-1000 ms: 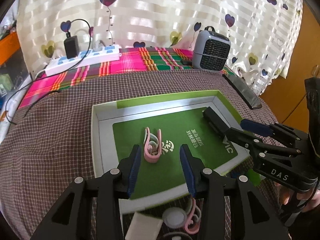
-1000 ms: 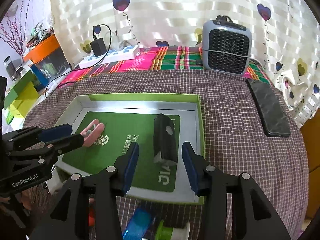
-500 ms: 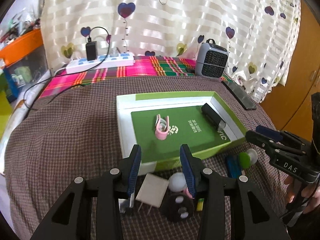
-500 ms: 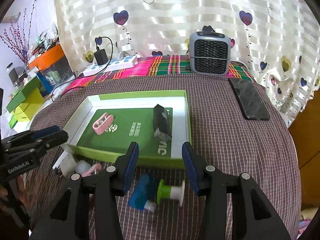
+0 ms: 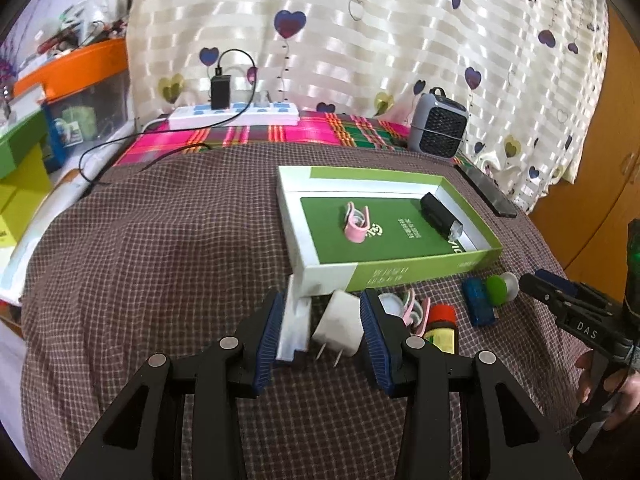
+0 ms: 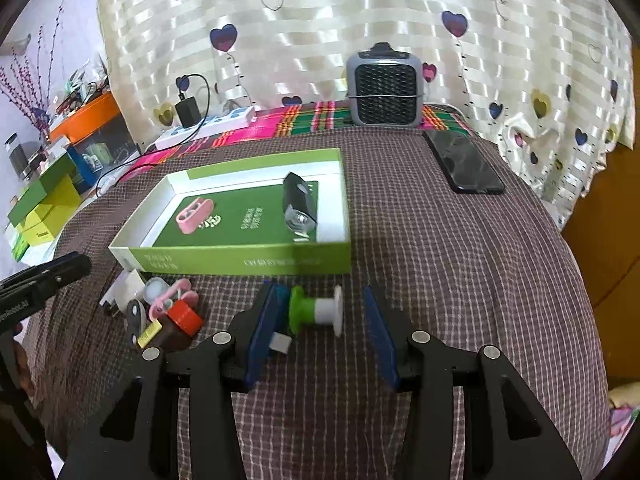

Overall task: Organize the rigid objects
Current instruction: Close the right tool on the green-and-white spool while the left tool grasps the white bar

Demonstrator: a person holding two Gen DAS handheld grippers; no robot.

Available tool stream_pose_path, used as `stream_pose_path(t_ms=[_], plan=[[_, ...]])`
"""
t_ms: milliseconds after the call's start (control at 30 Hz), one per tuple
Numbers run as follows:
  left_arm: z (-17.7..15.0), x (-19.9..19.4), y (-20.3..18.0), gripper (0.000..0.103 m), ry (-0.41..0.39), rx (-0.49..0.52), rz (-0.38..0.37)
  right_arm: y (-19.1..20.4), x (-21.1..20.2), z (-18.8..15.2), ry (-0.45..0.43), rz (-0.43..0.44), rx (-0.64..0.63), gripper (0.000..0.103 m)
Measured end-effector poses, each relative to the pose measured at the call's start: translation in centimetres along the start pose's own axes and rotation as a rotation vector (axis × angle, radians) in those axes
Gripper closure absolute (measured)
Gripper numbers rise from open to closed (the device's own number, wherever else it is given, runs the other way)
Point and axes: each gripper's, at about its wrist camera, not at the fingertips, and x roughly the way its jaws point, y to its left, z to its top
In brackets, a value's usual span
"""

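Your left claw [image 5: 320, 330] gapes wide around the white charger [image 5: 339, 322]; the white bar [image 5: 295, 328] beside it could get pinched too (they crowd together); your right claw [image 6: 322, 330], equally wide, straddles the green spool [image 6: 316, 310] outside the green box [image 6: 248, 262].

Heart-print curtain [image 5: 360, 40], checkered tablecloth [image 5: 160, 260]

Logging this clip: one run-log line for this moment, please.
left gripper open over white charger | right gripper open | green box holds two items
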Motion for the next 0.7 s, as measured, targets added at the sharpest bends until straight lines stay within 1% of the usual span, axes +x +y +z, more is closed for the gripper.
stream_pose_path(t_ms=[100, 233, 433, 567, 667, 700], plan=[[-0.8, -0.4, 0.7, 0.063, 0.001, -0.012, 0.012, -0.4, -0.3, -0.6, -0.006, -0.008, 0.009, 0.057], [-1.6, -0.5, 1.4, 0.063, 0.011, -0.025, 0.009, -0.8, -0.4, -1.4, 0.0, -0.009, 0.029, 0.057], [-2.6, -0.2, 1.9, 0.063, 0.024, -0.018, -0.009, -1.2, -0.2, -2.5, 0.021, -0.019, 0.04, 0.056], [-3.1, 0.6, 2.1, 0.063, 0.05, -0.022, -0.02, -1.5, -0.2, -2.6, 0.022, -0.03, 0.039, 0.056], [-3.3, 1.0, 1.9, 0.063, 0.055, -0.014, -0.035, -1.6, 0.1, -2.4, 0.024, -0.032, 0.047, 0.052], [-3.2, 1.1, 1.9, 0.063, 0.057, -0.015, -0.037, -1.7, 0.1, -2.3, 0.023, -0.031, 0.051, 0.049]])
